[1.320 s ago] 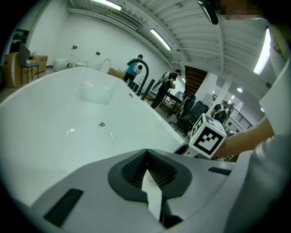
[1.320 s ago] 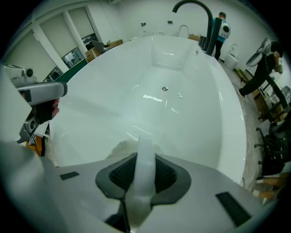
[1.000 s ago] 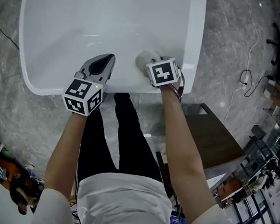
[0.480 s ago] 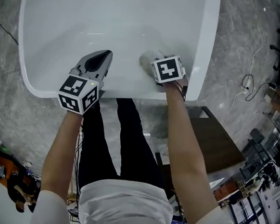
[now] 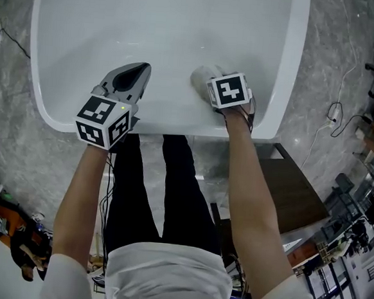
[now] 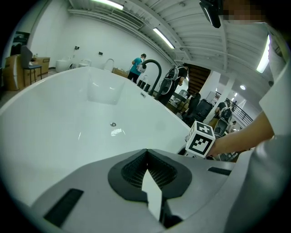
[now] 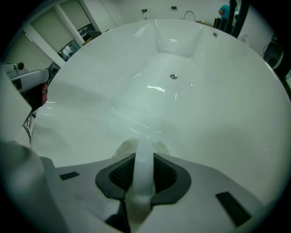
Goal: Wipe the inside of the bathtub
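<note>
Cloth point(image 5: 202, 76) sits clamped in right tool point(image 7: 143, 152), pressed on bathtub point(image 5: 298, 32) wall; left tool point(image 6: 148, 164) closed, empty.

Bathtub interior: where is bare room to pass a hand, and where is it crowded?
The far basin of the bathtub, from the tools past the drain, is bare. A smaller gap lies between the left tool and the wiping pad in the right tool. Only the near wall is crowded.
</note>
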